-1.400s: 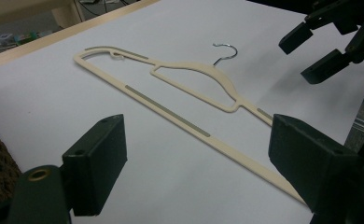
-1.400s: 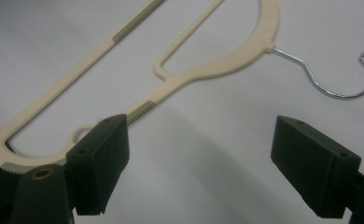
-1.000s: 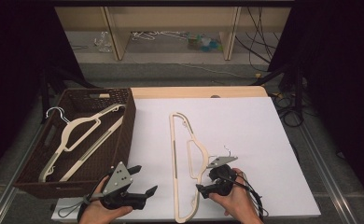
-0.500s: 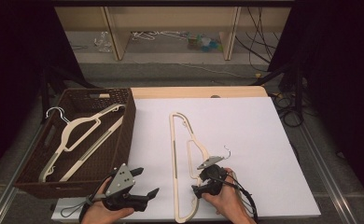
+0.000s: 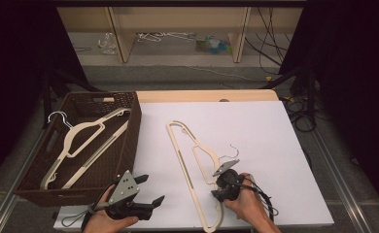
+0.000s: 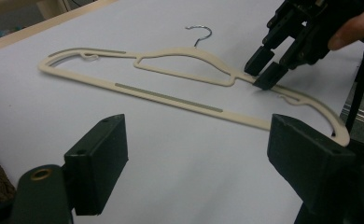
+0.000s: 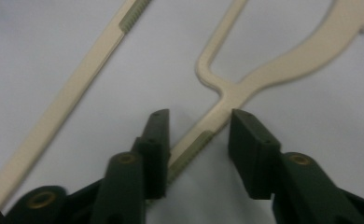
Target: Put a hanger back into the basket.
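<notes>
Right gripper (image 5: 218, 187) has shifted left onto the hanger (image 5: 186, 165) — jaws parted, straddling its arm, not yet clamped. Hanger lies flat on the white table (image 5: 275, 145); left gripper (image 5: 146, 191) hovers spread wide — nothing between its jaws.

No legible text, label, brand, number or sign found in any view. Checked items carry no readable marking: the hanger (image 5: 192, 165), the basket (image 5: 129, 126), the white surface (image 5: 275, 145).
</notes>
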Demonstrator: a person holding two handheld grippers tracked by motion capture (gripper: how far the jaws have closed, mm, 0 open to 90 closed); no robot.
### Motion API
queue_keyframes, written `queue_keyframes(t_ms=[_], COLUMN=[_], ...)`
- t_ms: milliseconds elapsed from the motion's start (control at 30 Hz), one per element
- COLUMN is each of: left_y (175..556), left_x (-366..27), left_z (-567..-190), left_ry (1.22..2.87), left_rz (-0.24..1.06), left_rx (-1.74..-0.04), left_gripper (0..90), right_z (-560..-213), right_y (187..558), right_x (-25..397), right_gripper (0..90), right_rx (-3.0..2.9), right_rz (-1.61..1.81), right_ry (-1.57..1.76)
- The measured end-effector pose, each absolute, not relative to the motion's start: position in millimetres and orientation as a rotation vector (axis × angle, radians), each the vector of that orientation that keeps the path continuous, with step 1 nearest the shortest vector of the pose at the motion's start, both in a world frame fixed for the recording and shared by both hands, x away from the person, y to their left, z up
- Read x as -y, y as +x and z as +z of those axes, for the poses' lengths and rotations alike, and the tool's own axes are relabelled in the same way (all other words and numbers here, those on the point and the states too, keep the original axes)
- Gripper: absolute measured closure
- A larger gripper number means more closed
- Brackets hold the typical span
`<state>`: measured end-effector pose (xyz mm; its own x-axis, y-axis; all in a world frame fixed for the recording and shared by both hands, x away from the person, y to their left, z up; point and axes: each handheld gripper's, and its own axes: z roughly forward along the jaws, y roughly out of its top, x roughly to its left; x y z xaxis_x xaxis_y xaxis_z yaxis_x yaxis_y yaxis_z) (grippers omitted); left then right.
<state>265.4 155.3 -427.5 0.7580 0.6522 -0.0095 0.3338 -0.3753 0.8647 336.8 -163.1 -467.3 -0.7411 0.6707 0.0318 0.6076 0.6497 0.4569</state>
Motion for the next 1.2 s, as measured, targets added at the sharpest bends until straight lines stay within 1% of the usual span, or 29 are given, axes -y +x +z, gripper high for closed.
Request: queue_keyframes(t_ms=[67,133,200,300,500,533,567,600,633,800,833,900,1067,1200], left_y=[265.2,265.2,265.1,264.9,265.2,265.1,265.0,264.3,264.2,264.9,264.8,264.9,264.7,264.7], left_x=[-154.4,-153.4,-153.2,-152.1,-151.5,-151.3,-151.4,-151.4,-151.5,-150.8,-150.9,-151.5,-151.7,-151.7], left_z=[-427.9,-428.5,-428.4,-429.1,-429.6,-429.8,-429.7,-429.3,-429.1,-430.5,-430.5,-430.2,-430.5,-430.5], left_ry=[1.985,1.982,1.993,1.991,1.995,1.995,1.997,1.999,1.997,1.998,1.999,2.002,1.996,1.997], left_rz=[0.415,0.404,0.412,0.401,0.394,0.394,0.395,0.395,0.394,0.388,0.388,0.391,0.387,0.384], left_rx=[-0.744,-0.743,-0.737,-0.74,-0.726,-0.726,-0.722,-0.727,-0.721,-0.721,-0.72,-0.716,-0.72,-0.716], left_gripper=[20.3,20.4,20.5,20.7,21.1,21.3,21.3,21.4,21.5,21.8,21.9,22.1,22.2,22.3], right_z=[-467.2,-466.4,-466.3,-465.5,-464.5,-464.5,-464.8,-465.1,-464.4,-464.1,-463.8,-463.5,-462.7,-462.3], right_y=[338.1,341.7,342.2,339.7,336.2,334.4,333.1,333.1,333.1,332.7,332.8,334.6,338.0,339.5], right_x=[167.0,175.6,178.3,175.6,171.0,169.4,169.0,169.6,169.1,167.0,166.9,169.5,175.0,180.2], right_gripper=[66.5,66.0,64.1,57.0,56.5,52.2,52.3,53.8,57.2,58.9,60.1,65.8,70.0,75.3], right_rx=[-2.726,-2.743,-2.739,-2.736,-2.723,-2.727,-2.725,-2.73,-2.728,-2.739,-2.748,-2.763,-2.786,-2.795], right_rz=[0.683,0.688,0.695,0.668,0.606,0.598,0.598,0.6,0.573,0.54,0.536,0.53,0.552,0.558], right_ry=[1.079,1.103,1.129,1.156,1.165,1.175,1.169,1.151,1.148,1.103,1.095,1.078,1.068,1.061])
